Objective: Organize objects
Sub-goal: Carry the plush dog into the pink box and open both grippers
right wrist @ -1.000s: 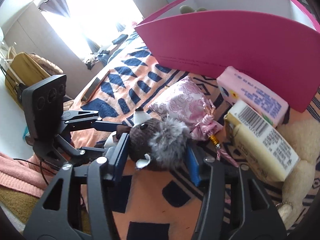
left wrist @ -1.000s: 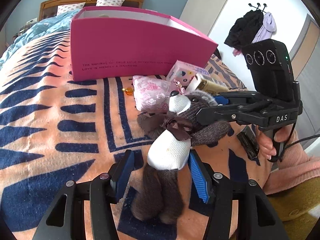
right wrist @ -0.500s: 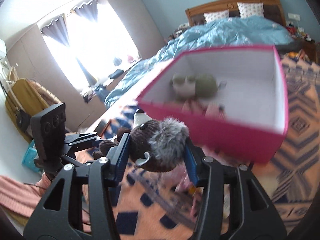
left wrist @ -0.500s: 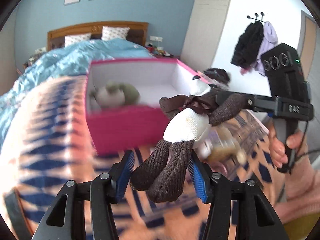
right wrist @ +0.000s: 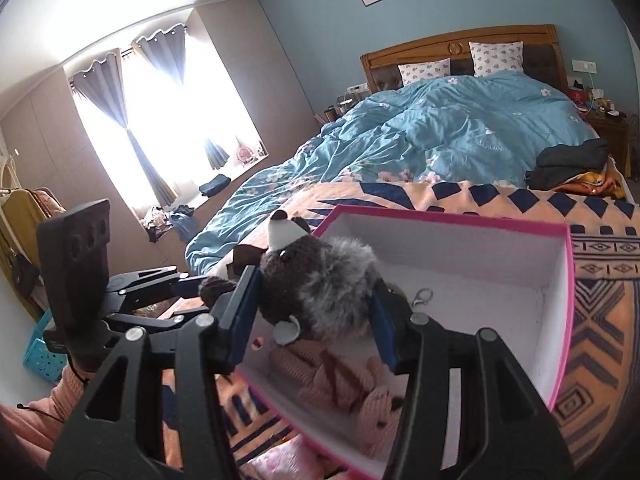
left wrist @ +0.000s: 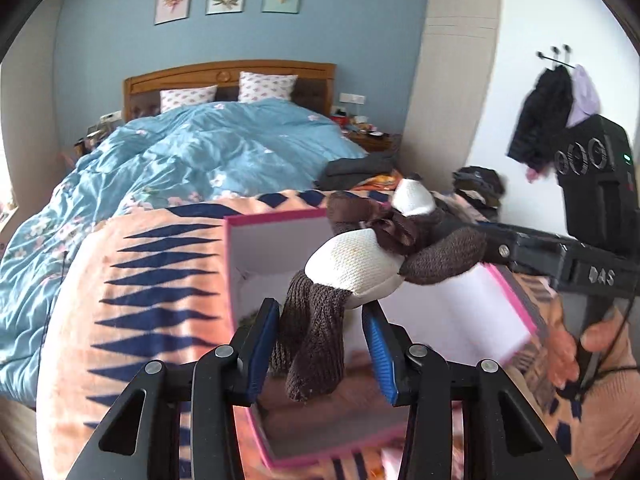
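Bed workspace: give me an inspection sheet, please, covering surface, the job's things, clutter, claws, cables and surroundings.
Surface: orange and navy blanket on the bed, bearing the box.
Job's things: brown plush toy held in the air over the near corner of the open pink box; a pink plush and a metal clasp lie inside.
Clutter: folded dark clothes beyond the box.
Claws: right claw shut on the toy's head; left claw closing, the toy's legs hanging between its pads, not pinched.
Cables: black cable by the person's right hand.
Surroundings: blue duvet, wooden headboard, curtained window, coats on wall hooks.
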